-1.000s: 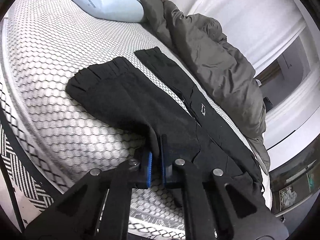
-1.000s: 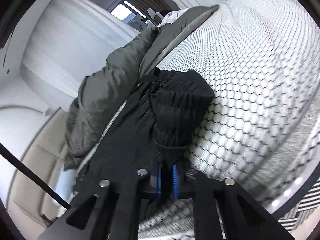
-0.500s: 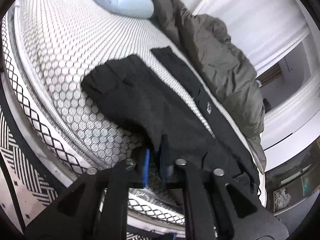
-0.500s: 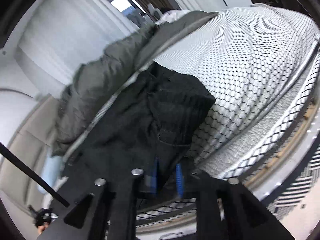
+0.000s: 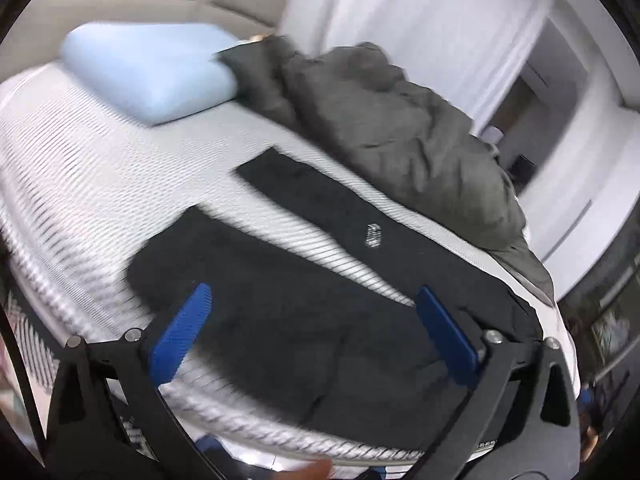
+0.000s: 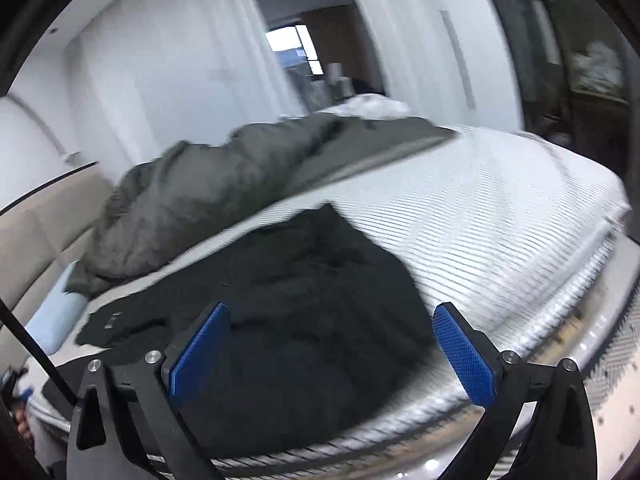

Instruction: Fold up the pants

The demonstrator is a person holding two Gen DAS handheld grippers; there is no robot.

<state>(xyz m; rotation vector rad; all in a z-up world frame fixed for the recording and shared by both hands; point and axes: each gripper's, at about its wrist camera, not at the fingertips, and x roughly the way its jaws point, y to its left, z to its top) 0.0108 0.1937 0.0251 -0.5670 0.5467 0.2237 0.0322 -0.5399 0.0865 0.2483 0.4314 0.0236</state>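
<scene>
Black fabric pants are left spread on the white mesh-patterned bed beyond both released, spread-apart fingers, presumably for regrasping.

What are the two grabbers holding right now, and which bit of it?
Nothing. The left gripper and the right gripper both have their jaws spread wide open, with no cloth between the blue pads. The black pants lie loose on the mattress.
</scene>
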